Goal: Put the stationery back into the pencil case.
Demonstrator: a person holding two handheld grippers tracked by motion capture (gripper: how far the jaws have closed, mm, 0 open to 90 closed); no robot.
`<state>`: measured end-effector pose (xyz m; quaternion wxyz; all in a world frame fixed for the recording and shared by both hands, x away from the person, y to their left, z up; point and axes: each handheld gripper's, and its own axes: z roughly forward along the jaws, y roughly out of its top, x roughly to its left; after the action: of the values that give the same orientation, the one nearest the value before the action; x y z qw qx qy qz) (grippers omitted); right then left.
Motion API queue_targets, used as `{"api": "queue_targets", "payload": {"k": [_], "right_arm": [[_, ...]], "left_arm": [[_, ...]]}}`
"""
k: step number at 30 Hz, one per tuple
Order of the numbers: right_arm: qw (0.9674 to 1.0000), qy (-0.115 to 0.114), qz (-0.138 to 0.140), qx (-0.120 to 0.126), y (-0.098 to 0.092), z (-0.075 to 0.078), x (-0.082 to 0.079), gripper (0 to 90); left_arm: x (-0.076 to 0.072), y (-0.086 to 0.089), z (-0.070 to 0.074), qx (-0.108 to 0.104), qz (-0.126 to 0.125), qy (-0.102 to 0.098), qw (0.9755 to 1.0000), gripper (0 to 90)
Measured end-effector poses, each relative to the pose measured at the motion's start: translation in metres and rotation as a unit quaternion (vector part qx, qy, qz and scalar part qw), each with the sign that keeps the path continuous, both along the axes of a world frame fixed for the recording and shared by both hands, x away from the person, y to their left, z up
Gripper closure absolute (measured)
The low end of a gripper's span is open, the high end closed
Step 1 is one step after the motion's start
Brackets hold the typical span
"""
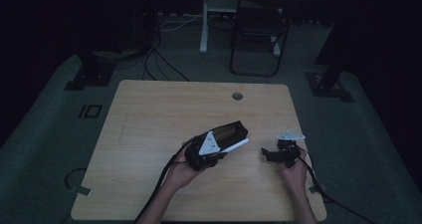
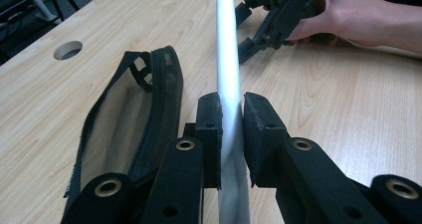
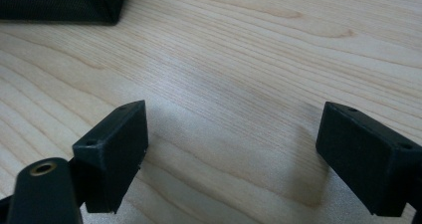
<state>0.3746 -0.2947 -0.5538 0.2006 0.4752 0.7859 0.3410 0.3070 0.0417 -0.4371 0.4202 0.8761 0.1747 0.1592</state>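
Item: white rod [image 2: 228, 55], clamped near its near end between the closed jaws of the left gripper [image 2: 231, 115], its long free end reaching far-right above the tabletop [image 2: 323, 114]; black mesh pouch [image 2: 134, 109] lying open-mouthed just left of it. Right gripper [image 3: 231, 134]: jaws wide apart, empty, low over bare wood at the right. Risks, as judged: the smooth rod could pivot or slide in so short a grip; its tip could catch the pouch rim and push the unpinned pouch away.

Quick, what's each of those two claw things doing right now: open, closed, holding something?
Left gripper: closed on a white stick, beside a black mesh pouch.
Right gripper: open, holding nothing, just above the wooden table.
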Motion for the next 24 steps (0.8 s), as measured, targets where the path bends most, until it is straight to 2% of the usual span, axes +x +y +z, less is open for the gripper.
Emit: {"api": "queue_targets", "payload": {"k": [6, 24], "right_arm": [[1.0000, 0.000, 0.000, 0.000, 0.000, 0.000, 0.000, 13.0], [1.0000, 0.000, 0.000, 0.000, 0.000, 0.000, 0.000, 13.0]], "left_arm": [[0.002, 0.001, 0.006, -0.001, 0.001, -0.006, 1.0000, 78.7], [0.010, 0.004, 0.013, -0.009, 0.008, -0.009, 0.9999, 78.7]]}}
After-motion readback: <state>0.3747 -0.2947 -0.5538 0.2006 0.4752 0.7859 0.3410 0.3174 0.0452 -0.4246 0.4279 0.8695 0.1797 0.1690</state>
